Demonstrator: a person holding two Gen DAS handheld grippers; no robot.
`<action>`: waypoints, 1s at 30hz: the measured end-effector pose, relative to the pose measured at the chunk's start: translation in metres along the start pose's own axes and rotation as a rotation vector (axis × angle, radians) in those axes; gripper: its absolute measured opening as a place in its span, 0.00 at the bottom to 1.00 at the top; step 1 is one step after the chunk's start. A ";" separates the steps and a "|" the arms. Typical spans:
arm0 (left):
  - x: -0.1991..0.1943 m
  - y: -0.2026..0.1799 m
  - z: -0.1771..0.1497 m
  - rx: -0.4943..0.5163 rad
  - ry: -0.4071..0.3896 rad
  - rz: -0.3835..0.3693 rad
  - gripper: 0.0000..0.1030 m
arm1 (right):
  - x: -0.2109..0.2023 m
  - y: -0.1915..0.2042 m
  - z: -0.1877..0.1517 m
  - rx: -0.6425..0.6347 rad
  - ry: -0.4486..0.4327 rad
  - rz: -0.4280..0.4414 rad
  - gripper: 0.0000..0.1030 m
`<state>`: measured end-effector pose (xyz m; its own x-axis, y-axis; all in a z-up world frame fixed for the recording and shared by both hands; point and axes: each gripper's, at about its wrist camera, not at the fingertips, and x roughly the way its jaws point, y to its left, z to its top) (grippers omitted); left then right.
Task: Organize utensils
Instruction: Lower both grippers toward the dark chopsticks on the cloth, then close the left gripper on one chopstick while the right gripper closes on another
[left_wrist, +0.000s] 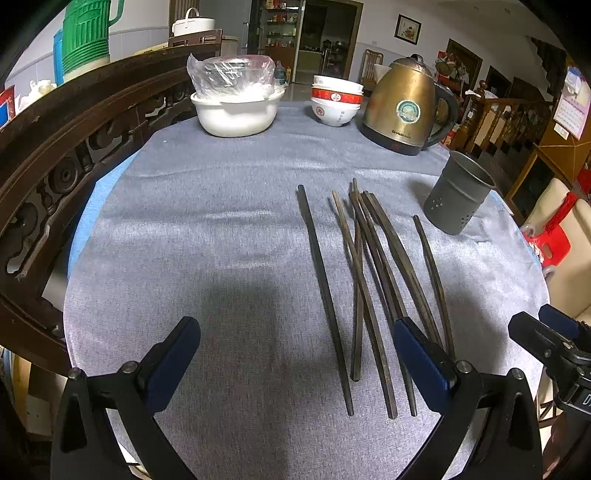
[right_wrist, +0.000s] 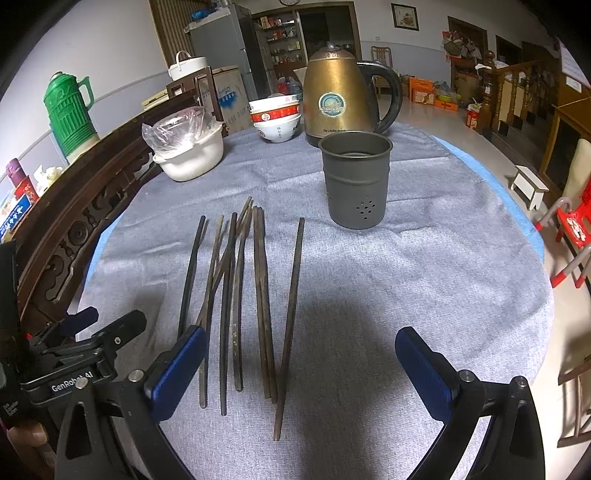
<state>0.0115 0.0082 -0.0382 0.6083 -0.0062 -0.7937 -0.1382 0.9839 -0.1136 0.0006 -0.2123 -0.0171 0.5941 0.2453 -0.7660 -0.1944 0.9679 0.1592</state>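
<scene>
Several dark wooden chopsticks (left_wrist: 365, 280) (right_wrist: 236, 295) lie loose and partly crossed on the grey cloth of the table (left_wrist: 221, 240) (right_wrist: 406, 277). A grey metal utensil holder (left_wrist: 456, 194) (right_wrist: 355, 180) with drain holes stands upright beyond them, with no utensil showing above its rim. My left gripper (left_wrist: 295, 354) is open, low over the cloth, its right finger beside the near ends of the chopsticks. My right gripper (right_wrist: 301, 363) is open too, with the near ends of several chopsticks between its fingers, untouched. Each view shows the other gripper at its edge.
At the back of the table stand a brass-coloured kettle (left_wrist: 406, 107) (right_wrist: 338, 103), stacked bowls (left_wrist: 336, 99) (right_wrist: 275, 118) and a white pot (left_wrist: 236, 110) (right_wrist: 192, 151) holding a plastic-wrapped bowl. A carved wooden chair back (left_wrist: 74, 155) (right_wrist: 74, 229) curves along the left. Green thermos (right_wrist: 70, 110) behind.
</scene>
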 end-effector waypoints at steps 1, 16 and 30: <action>0.000 0.000 0.000 0.000 0.000 0.000 1.00 | 0.000 0.000 0.000 0.001 0.000 -0.001 1.00; 0.011 0.028 -0.008 -0.086 0.041 0.019 1.00 | 0.040 -0.017 0.019 0.025 0.127 0.014 0.99; 0.017 0.045 0.004 -0.138 0.075 0.017 1.00 | 0.143 -0.013 0.074 0.079 0.390 0.054 0.28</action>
<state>0.0184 0.0532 -0.0547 0.5457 -0.0080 -0.8380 -0.2572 0.9501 -0.1765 0.1460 -0.1861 -0.0825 0.2410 0.2713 -0.9318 -0.1472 0.9592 0.2412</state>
